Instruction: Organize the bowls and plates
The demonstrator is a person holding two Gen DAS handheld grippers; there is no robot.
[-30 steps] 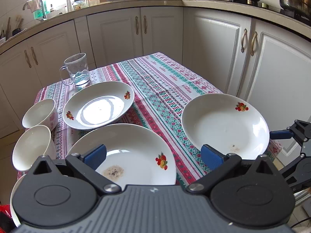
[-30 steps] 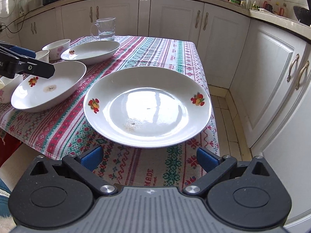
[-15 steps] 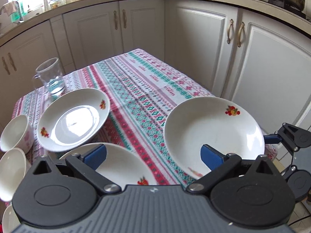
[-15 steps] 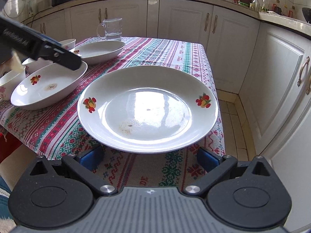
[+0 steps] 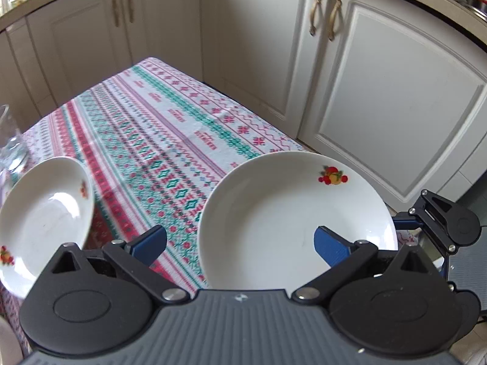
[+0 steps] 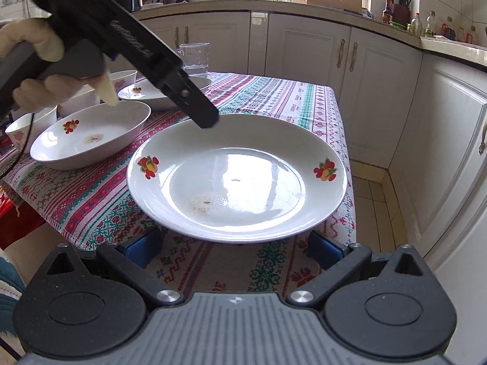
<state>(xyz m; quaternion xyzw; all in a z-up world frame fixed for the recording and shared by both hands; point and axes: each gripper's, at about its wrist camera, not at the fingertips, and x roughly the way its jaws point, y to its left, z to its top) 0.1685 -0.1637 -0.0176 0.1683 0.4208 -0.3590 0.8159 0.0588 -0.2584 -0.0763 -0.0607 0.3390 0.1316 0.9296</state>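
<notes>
Right wrist view: the right tongs (image 6: pixel 234 246) are spread wide and hold nothing, their blue pads sitting low on either side of the near rim of a big white plate (image 6: pixel 237 179). That plate lies flat on the patterned tablecloth (image 6: pixel 274 103) at the table's near corner, just ahead of the tongs, with a fruit print on its left and right rims and a brownish smear in its bottom. Coming in from the upper left, the left tongs (image 6: pixel 207 120) hang over the plate's far rim, gripped by a hand (image 6: pixel 45 70). Left of the big plate sits a second plate (image 6: pixel 91 137) with a smear, and behind it a third plate (image 6: pixel 161 94). Two small bowls (image 6: pixel 30 127) stand at the far left, and a glass jug (image 6: pixel 194 57) stands beyond the third plate.

Left wrist view: the left tongs (image 5: pixel 240 240) are also spread wide and empty. Their right pad (image 5: pixel 331 246) is over the big plate (image 5: pixel 292 213), and their left pad is over bare tablecloth. Off to the right, the right tongs (image 5: pixel 441 222) sit at the plate's edge.
</notes>
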